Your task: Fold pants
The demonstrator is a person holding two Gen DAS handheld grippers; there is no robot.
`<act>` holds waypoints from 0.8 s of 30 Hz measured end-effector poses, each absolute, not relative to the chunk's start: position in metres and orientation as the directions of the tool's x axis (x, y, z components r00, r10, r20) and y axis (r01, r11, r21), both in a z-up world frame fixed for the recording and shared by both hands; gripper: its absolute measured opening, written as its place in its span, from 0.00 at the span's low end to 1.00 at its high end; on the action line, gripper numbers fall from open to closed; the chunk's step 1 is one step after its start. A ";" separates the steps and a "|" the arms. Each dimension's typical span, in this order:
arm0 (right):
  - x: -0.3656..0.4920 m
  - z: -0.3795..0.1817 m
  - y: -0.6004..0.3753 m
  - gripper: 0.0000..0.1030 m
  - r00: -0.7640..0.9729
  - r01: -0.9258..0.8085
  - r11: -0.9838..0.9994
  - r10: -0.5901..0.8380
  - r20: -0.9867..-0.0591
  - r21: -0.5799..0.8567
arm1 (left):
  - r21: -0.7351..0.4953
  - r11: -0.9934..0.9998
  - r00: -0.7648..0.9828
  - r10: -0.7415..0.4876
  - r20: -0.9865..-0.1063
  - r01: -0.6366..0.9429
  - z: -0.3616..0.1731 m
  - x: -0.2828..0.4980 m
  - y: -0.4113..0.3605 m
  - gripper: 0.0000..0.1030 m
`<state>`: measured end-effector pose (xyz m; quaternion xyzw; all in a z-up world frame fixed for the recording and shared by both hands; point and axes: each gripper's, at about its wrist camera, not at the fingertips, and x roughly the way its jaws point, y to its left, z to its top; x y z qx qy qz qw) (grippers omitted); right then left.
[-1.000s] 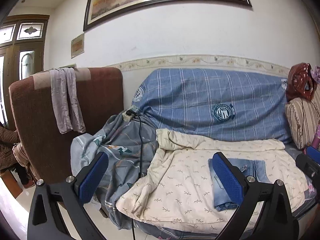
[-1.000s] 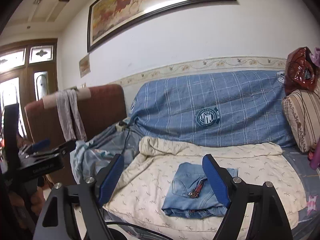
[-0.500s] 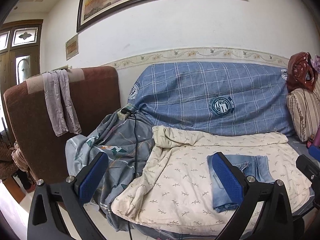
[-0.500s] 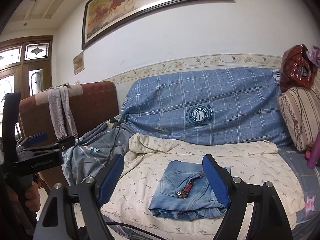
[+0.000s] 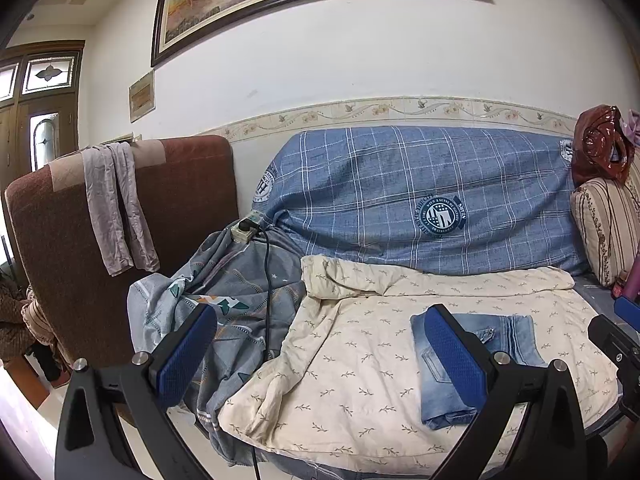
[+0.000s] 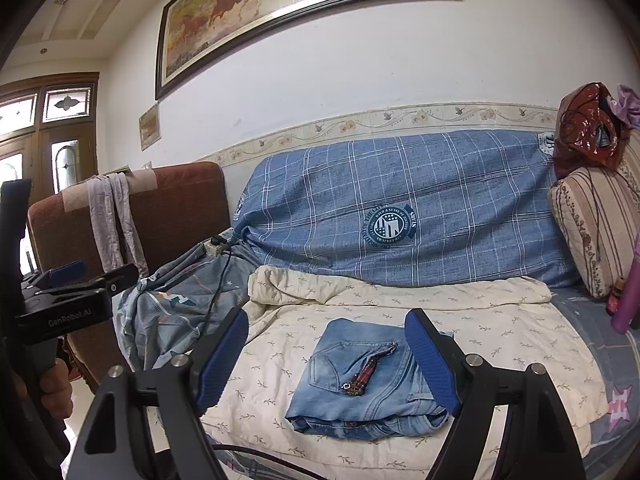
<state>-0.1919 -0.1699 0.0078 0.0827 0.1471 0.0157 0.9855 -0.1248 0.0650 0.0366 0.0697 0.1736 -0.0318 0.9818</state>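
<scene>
Sofa point(image 6: 400, 184), filling the middle of both wrist views, draped across its back in a blue checked cover. On its seat, lower centre, a cream leaf-print quilt point(image 6: 500, 320) forms the working surface; a grey patterned sheet point(image 5: 240, 292) is bunched at the left, with a black cable point(image 5: 267, 280) trailing over it.

Pants point(image 6: 360, 384), pale blue denim, lie in the lower centre of the right wrist view as a compact, roughly square stack on the quilt, one back pocket uppermost and a small red patterned strap across it. The folding appears essentially complete.

Right gripper point(image 6: 328, 364), foreground: claw spread wide, empty, held short of the pants. Left gripper point(image 5: 320, 352), foreground of its own view: claw likewise spread, pinching nothing, with the pants behind its right-hand finger.

Judged step: finishing and withdrawal. To do it well, keep both claws open and clear of the stack so no layer is dragged. If the slightly splayed front edge needs squaring, press it flat from above rather than pinching it, and avoid the cable at the left.
</scene>
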 end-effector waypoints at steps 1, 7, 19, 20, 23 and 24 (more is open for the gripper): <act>-0.192 0.008 -0.169 0.80 0.957 -0.006 0.986 0.055 -0.286 0.167 | 0.124 0.988 0.938 -0.041 -0.345 0.088 0.037 -0.125 0.065 1.00; -0.192 0.010 -0.169 0.80 0.956 -0.009 0.986 0.058 -0.288 0.168 | 0.118 0.989 0.940 -0.046 -0.337 0.091 0.040 -0.128 0.066 1.00; -0.192 0.008 -0.167 0.80 0.955 -0.013 0.986 0.061 -0.290 0.165 | 0.104 0.989 0.942 -0.064 -0.330 0.104 0.042 -0.132 0.068 1.00; -0.192 0.008 -0.167 0.80 0.954 -0.012 0.986 0.060 -0.292 0.165 | 0.105 0.989 0.942 -0.064 -0.329 0.104 0.042 -0.132 0.068 1.00; -0.191 0.006 -0.166 0.80 0.954 -0.009 0.986 0.059 -0.295 0.166 | 0.106 0.989 0.942 -0.064 -0.329 0.105 0.042 -0.132 0.067 1.00; -0.191 0.006 -0.166 0.80 0.953 -0.008 0.986 0.058 -0.296 0.166 | 0.106 0.989 0.942 -0.065 -0.330 0.105 0.042 -0.131 0.067 1.00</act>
